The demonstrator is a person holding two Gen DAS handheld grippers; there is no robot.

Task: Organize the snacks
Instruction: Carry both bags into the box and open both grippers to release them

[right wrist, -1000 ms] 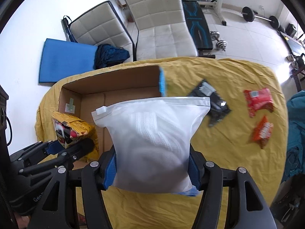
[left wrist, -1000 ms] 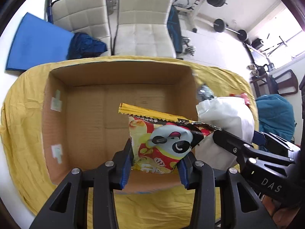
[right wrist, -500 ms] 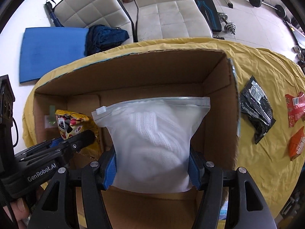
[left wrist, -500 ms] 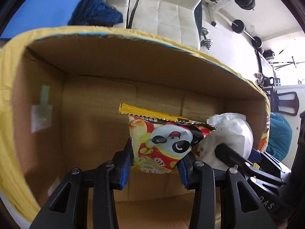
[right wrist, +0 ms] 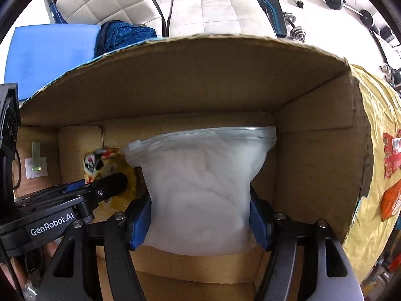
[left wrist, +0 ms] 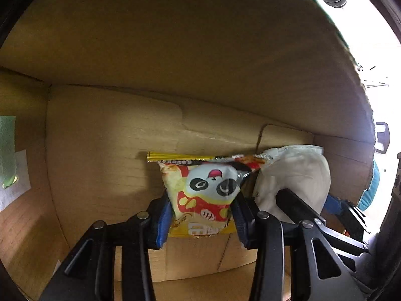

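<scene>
Left gripper [left wrist: 201, 215] grips panda packet [left wrist: 203, 195] | right gripper [right wrist: 200, 215] grips white bag [right wrist: 203, 190] | we hold both inside box [right wrist: 190, 80] (unreleased) | red packets [right wrist: 391, 155] remain on bench [right wrist: 376, 115]

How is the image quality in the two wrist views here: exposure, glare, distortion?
Left wrist view: dim inside the cardboard box, window area at the right edge blown out; panda snack bag in the left gripper sharp. Right wrist view: evenly bright; white zip bag in the right gripper clear. Both bend straight box edges, fisheye style.
</scene>
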